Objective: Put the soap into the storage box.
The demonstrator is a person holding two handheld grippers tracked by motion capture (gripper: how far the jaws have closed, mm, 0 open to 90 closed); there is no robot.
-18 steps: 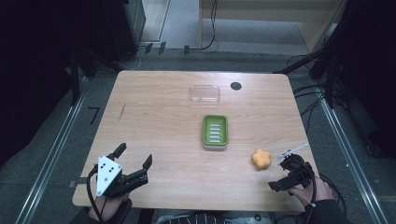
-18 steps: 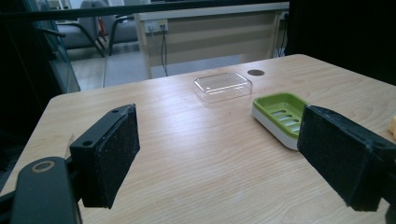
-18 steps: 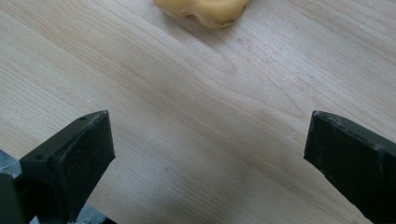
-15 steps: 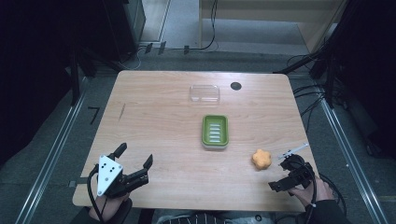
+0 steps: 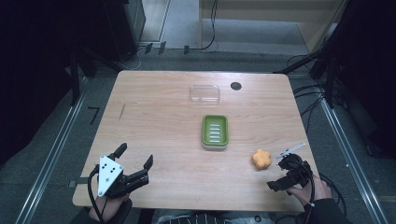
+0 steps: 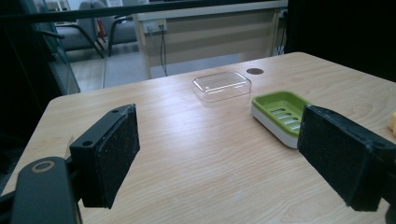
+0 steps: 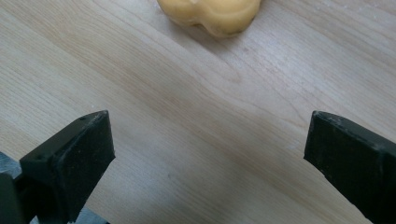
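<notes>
An orange flower-shaped soap point(image 5: 261, 159) lies on the wooden table point(image 5: 159, 116) at the front right. My right gripper point(image 5: 279, 173) rests just to the right of it and nearer the front edge, open, holding nothing. In the right gripper view the soap point(image 7: 212, 11) lies ahead of the wide-apart jaws point(image 7: 210, 154), apart from them. A green soap dish point(image 5: 215, 131) sits empty at the table's middle, with a clear lid point(image 5: 204, 94) behind it. My left gripper point(image 5: 136, 155) stands open and empty at the front left. Its own view shows the dish point(image 6: 280, 109) and lid point(image 6: 222, 85) beyond the jaws.
A small black round hole point(image 5: 236, 86) marks the tabletop beside the clear lid. Cables and metal rails run along the floor on both sides of the table. Bare wood stretches between the left gripper and the dish.
</notes>
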